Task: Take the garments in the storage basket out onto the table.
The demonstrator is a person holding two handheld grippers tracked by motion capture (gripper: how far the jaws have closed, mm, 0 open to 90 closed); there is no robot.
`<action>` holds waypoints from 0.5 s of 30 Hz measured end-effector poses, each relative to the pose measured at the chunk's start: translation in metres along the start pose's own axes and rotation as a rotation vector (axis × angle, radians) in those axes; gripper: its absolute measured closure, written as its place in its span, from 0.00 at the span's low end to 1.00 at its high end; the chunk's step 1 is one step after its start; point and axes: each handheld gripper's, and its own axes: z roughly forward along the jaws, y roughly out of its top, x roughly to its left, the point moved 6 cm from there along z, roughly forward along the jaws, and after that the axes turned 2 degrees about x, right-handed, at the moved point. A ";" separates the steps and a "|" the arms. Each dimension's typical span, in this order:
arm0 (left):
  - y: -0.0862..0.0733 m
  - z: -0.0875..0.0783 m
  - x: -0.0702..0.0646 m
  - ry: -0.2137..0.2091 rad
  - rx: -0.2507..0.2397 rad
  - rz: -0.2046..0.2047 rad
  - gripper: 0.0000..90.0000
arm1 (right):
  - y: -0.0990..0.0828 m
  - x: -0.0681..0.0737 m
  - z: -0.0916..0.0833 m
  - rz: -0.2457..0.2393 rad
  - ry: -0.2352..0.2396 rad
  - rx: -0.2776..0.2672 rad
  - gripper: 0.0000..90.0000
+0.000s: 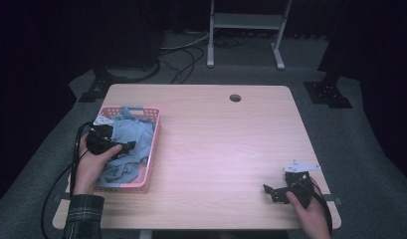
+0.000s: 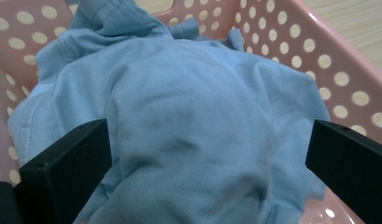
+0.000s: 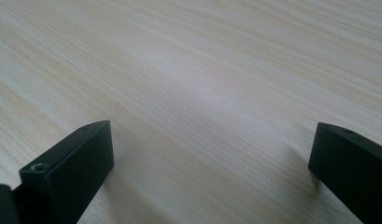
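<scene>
Left hand-held gripper (image 1: 122, 148) is hovering over the pink basket (image 1: 152, 149) at the counter's (image 1: 226, 149) left edge, jaws spread wide on either side of a hump of light blue cloth (image 2: 193, 135), not gripping it. Cloth is lying heaped inside the basket. Right hand-held gripper (image 1: 268, 191) is sitting near the counter's front right corner, jaws released over bare wood.

A lab or recording studio is suggested. A plain wooden bench (image 1: 216, 149) with a cable hole (image 1: 235, 97) is set on grey carpet (image 1: 385, 199), ringed by black curtains (image 1: 37, 45). Loose cables (image 1: 183, 62) are strewn on the floor beside a white metal stand (image 1: 246, 30) and black stand bases (image 1: 328, 92).
</scene>
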 end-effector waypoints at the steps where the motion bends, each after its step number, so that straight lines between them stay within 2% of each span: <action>1: 0.000 0.000 0.000 0.001 0.002 0.000 0.00 | 0.000 0.000 0.000 0.000 0.000 0.000 0.00; 15: -0.007 0.014 0.004 0.027 0.078 -0.002 0.00 | 0.000 0.000 0.000 0.000 0.000 0.000 0.00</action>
